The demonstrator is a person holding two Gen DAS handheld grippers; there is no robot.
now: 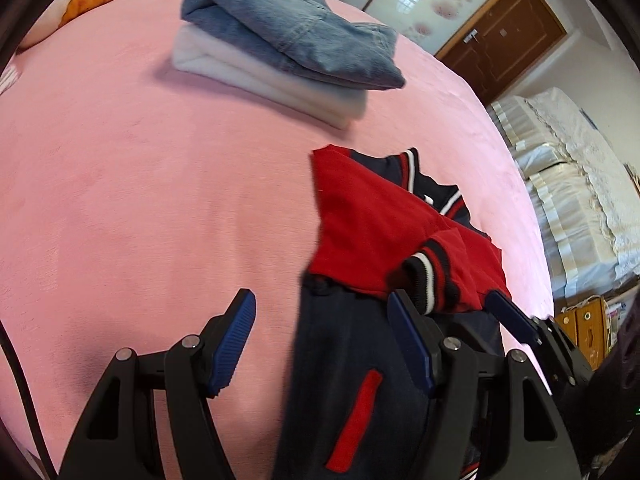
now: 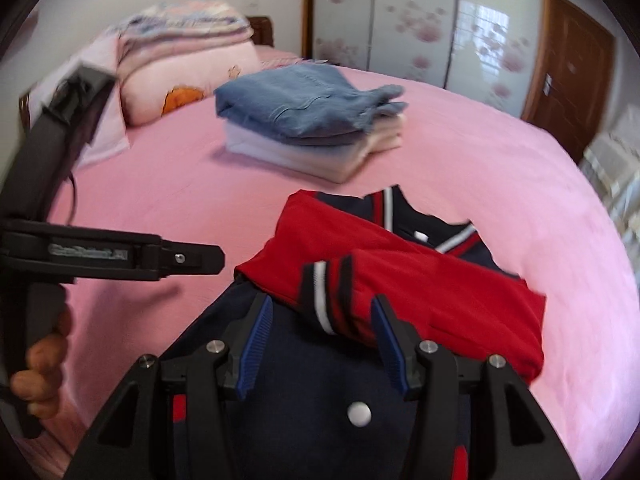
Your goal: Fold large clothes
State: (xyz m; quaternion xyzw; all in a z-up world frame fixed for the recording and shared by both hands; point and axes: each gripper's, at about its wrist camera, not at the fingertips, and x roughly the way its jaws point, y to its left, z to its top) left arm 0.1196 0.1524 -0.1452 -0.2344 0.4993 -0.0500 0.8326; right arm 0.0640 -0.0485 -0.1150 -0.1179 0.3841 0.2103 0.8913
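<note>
A navy and red varsity jacket (image 1: 360,344) lies on the pink bed (image 1: 140,200) with both red sleeves folded across its chest. It also shows in the right wrist view (image 2: 320,380). My left gripper (image 1: 322,344) is open over the jacket's left edge, holding nothing. My right gripper (image 2: 322,344) is open above the jacket's navy body, with a striped sleeve cuff (image 2: 324,296) just beyond its fingertips. The left gripper shows from the side in the right wrist view (image 2: 192,258). The right gripper's finger (image 1: 516,316) shows in the left wrist view.
A folded stack, blue jeans (image 1: 292,28) on white clothes (image 1: 272,80), sits farther up the bed; it also shows in the right wrist view (image 2: 308,116). Pillows and folded quilts (image 2: 184,60) lie at the headboard. A wardrobe (image 2: 420,20) and door (image 2: 572,68) stand behind.
</note>
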